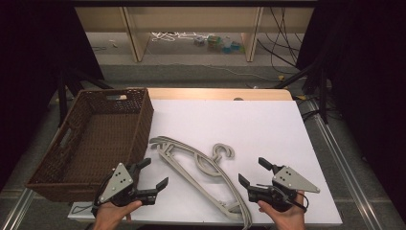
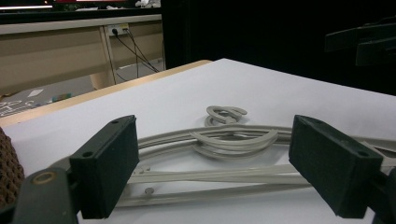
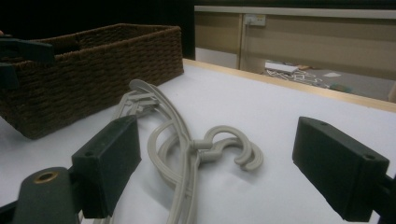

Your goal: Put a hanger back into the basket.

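Two grey clothes hangers (image 1: 201, 175) lie stacked at table centre; one wicker basket (image 1: 91, 139) sits at nine o'clock. The left gripper (image 1: 154, 173) at seven o'clock and the right gripper (image 1: 253, 171) at five o'clock flank the hangers, jaws wide apart, holding and touching nothing.

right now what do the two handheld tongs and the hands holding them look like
The left tongs and right tongs match: black bodies, each with two chunky black rectangular pads with small round holes in their top edges, and a grey three-cornered plate dotted with small holes on top. A thin black cable loops from the right one. Both hands are bare, no sleeves visible.
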